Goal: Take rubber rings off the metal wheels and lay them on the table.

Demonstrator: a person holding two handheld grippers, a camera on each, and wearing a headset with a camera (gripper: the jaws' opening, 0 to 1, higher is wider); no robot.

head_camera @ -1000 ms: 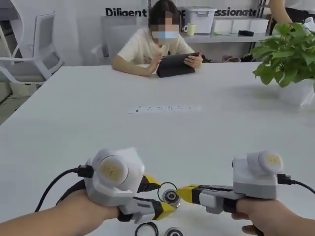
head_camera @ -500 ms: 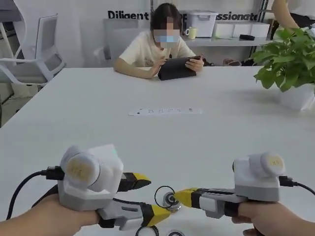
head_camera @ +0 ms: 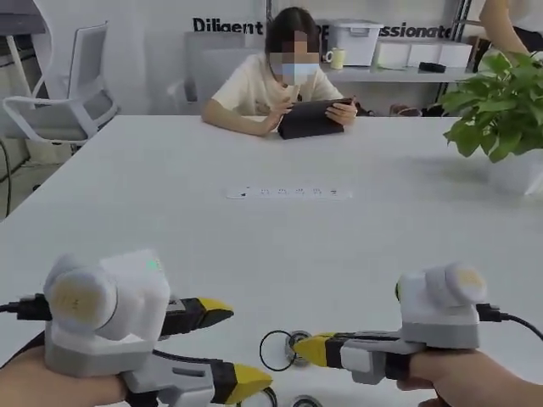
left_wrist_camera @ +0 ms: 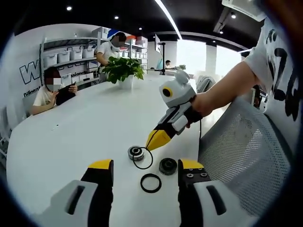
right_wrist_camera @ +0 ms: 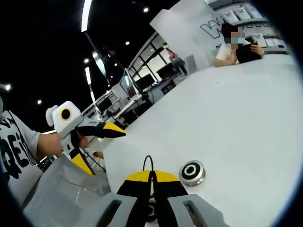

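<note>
The left gripper (head_camera: 231,345) has let go and drawn back to the left over the last second; a moment ago its jaws were in around the wheel (head_camera: 297,340), and now they stand wide apart, holding nothing, well clear of it; the right gripper (head_camera: 299,348) has not loosened, and its yellow tips stay pinched tight on the ring (head_camera: 261,351), which in the right gripper view rises as a thin black loop from between the closed jaws; from where I stand the ring looks free of the wheel, hanging just to its left, low over the table (head_camera: 280,246), though whether it quite touches the wheel I can't make out; the wheel itself sits on the table by the right tips, with nothing holding it; so I'd judge the pulling-off of this one is done and the steadying grip was no longer wanted; what's left for this ring is only to lay it down and unclench; nearer the person a second ring (left_wrist_camera: 142,183) already lies flat on the table near a second wheel (left_wrist_camera: 168,166), the two apart from each other, so that pair looks finished; with two wheels in sight and both seemingly bare, the job seems close to its end.
</note>
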